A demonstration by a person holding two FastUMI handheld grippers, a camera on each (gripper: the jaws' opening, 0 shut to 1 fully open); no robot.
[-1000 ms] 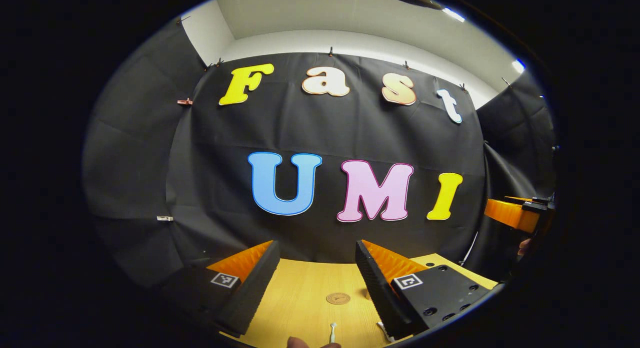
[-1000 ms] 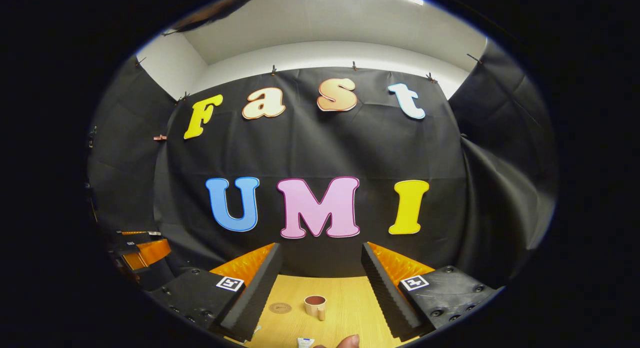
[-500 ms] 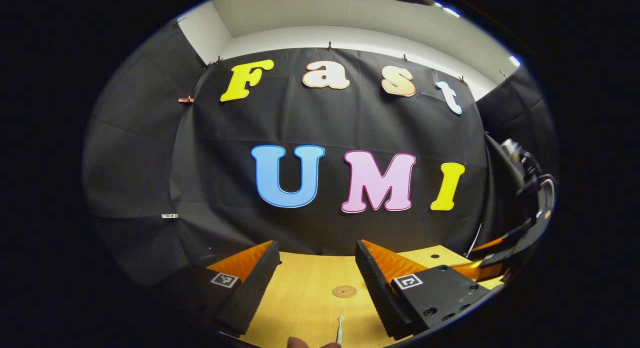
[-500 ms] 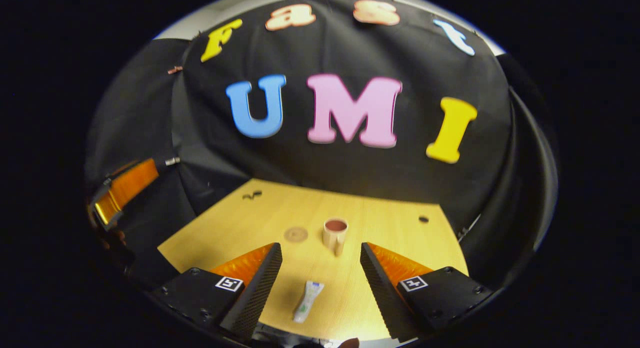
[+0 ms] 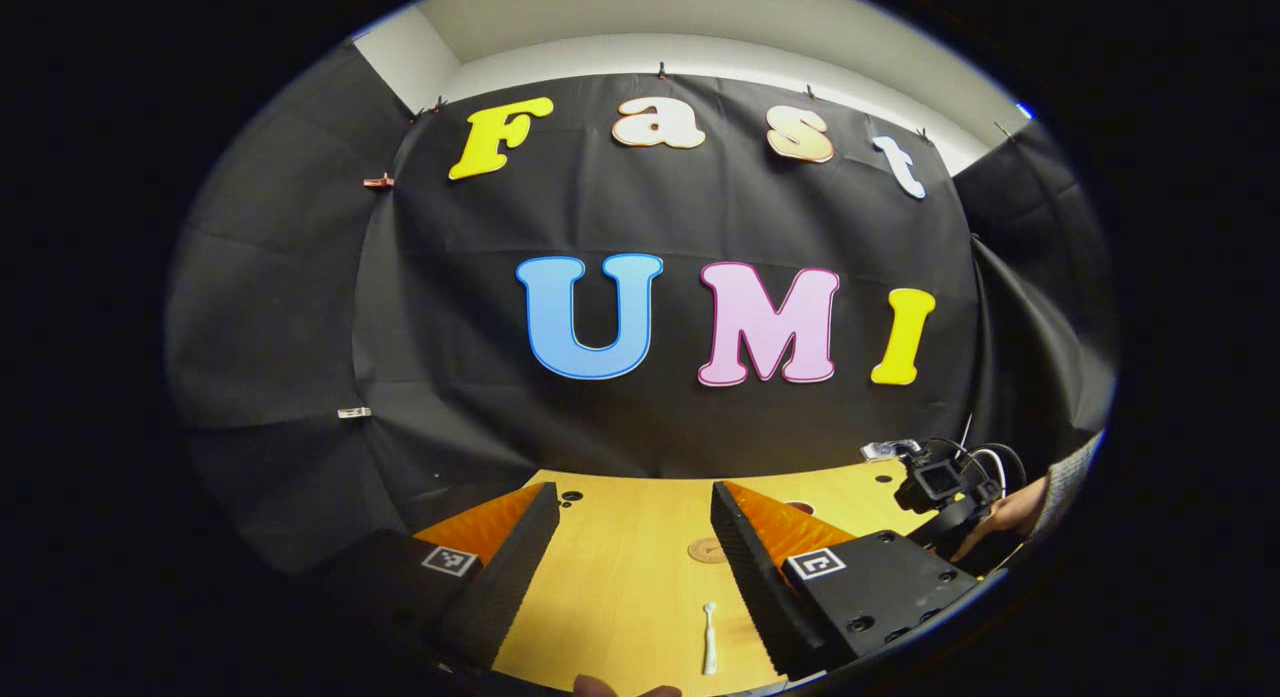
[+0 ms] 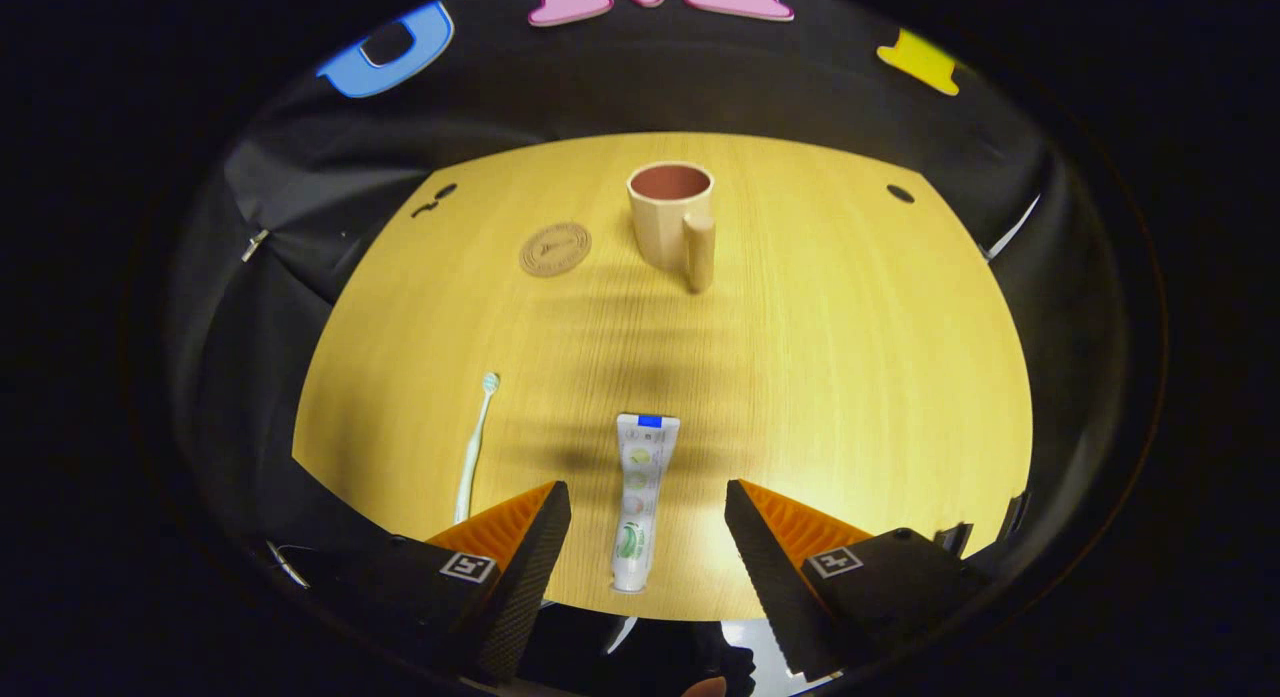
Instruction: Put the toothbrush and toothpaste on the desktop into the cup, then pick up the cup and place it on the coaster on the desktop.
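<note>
My right tool is spread wide over the white toothpaste tube lying flat on the yellow wooden bench; its label print is too small to read. White toothbrush lies left. Beige handled cup stands beside the round brown coaster, its stamp illegible. My left tool is also wide, holding nothing.

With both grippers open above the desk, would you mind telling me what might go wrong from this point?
1. The toothpaste tube lies flat between the right gripper's fingers; a shallow pinch may slip off it.
2. The toothbrush is thin and flat on the desk, so the left gripper could close over it without catching it.
3. The cup stands free beside the coaster; a tube dropped off-centre might tip it.
</note>
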